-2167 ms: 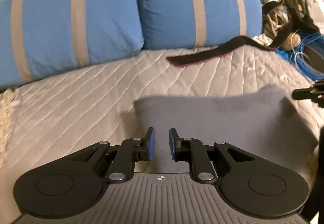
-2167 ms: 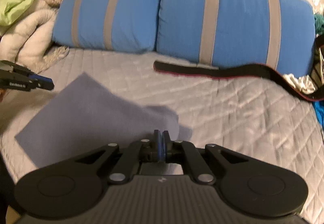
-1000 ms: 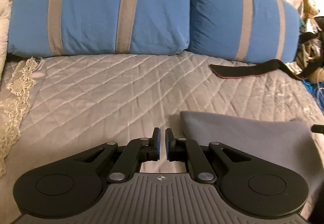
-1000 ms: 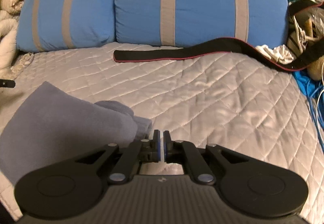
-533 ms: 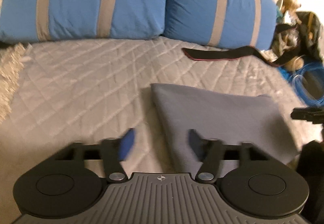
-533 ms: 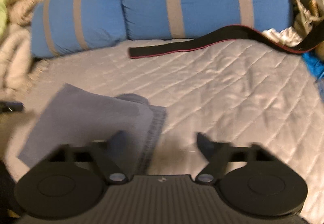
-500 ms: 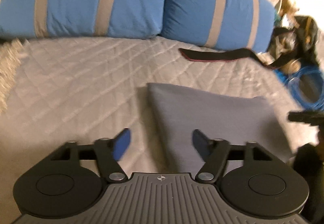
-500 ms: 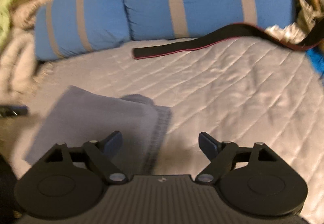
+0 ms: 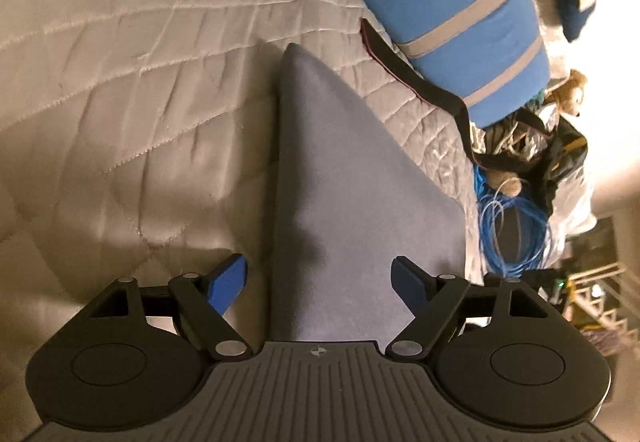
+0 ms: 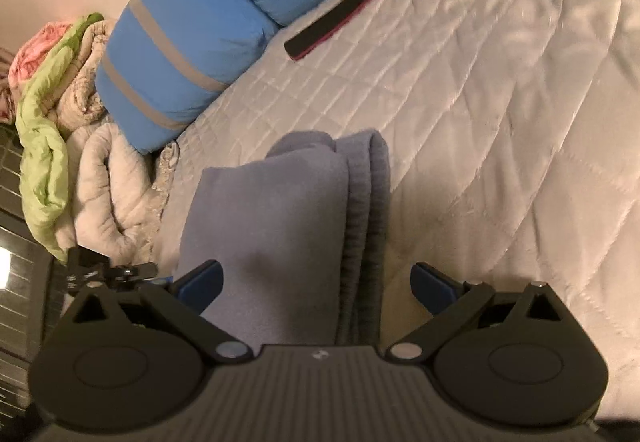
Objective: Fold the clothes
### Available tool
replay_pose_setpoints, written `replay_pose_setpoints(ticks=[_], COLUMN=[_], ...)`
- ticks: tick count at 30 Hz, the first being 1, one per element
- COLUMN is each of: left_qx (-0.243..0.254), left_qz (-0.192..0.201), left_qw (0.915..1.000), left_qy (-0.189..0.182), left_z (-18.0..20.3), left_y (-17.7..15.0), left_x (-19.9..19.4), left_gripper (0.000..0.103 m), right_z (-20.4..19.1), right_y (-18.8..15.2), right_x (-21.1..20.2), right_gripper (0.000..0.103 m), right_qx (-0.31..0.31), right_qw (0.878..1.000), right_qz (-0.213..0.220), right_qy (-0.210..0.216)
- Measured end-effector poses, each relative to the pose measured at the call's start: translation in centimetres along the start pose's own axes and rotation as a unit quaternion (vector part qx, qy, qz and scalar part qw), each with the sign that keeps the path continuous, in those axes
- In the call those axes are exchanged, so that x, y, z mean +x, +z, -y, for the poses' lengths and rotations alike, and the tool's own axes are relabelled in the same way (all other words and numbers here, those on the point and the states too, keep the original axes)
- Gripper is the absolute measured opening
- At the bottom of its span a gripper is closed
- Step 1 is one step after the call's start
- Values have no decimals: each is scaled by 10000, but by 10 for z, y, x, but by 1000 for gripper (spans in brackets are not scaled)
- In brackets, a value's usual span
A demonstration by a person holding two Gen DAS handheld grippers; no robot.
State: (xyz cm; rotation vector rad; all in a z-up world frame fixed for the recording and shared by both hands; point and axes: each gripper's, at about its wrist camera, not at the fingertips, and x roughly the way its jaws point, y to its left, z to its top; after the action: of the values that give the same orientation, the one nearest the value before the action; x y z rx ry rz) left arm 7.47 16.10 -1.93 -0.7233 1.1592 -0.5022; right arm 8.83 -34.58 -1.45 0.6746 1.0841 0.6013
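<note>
A folded grey-blue garment (image 9: 344,186) lies flat on the quilted bed. In the left wrist view it runs from between my fingers away to a pointed corner. My left gripper (image 9: 319,282) is open wide and empty, its jaws either side of the garment's near edge. In the right wrist view the garment (image 10: 276,218) shows stacked folded layers along its right side. My right gripper (image 10: 316,284) is open wide and empty, jaws straddling the garment's near end. The other gripper's tip (image 10: 108,270) shows at the left.
Two blue pillows with grey stripes (image 10: 224,14) lie at the bed's head. A black strap with a red edge (image 10: 344,14) lies beside them. Crumpled blankets (image 10: 60,114) pile at one side. A blue cable coil (image 9: 512,226) and bags (image 9: 560,146) sit beyond the bed's other edge.
Both grippers went from shut to open wide, and have turned and come in over the folded garment, one at each end. The garment lies still.
</note>
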Motion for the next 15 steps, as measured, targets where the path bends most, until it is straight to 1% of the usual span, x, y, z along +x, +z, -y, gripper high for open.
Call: replay_pose_setpoints(ticks=[4, 7, 9, 14, 15], left_qx=[-179, -213, -138, -88, -109], left_qz=[-30, -49, -58, -15, 4], left_qw=[9993, 9983, 9984, 9983, 9982], left_qy=[-314, -531, -549, -580, -588], left_z=[-8, -8, -5, 2, 3], left_y=[6, 7, 5, 1, 0], left_x=[9, 16, 20, 27, 27], left_gripper=[79, 79, 79, 78, 76], right_z=[8, 13, 12, 2, -1], right_y=[4, 8, 11, 12, 11], right_x=[7, 15, 21, 35, 35], right_gripper=[103, 103, 103, 100, 96], right_qx=[129, 285, 284, -73, -168], right_qw=[9994, 9977, 9969, 9973, 9976], right_qz=[-4, -118, -190, -289, -267], right_qy=[321, 605, 714, 678, 616])
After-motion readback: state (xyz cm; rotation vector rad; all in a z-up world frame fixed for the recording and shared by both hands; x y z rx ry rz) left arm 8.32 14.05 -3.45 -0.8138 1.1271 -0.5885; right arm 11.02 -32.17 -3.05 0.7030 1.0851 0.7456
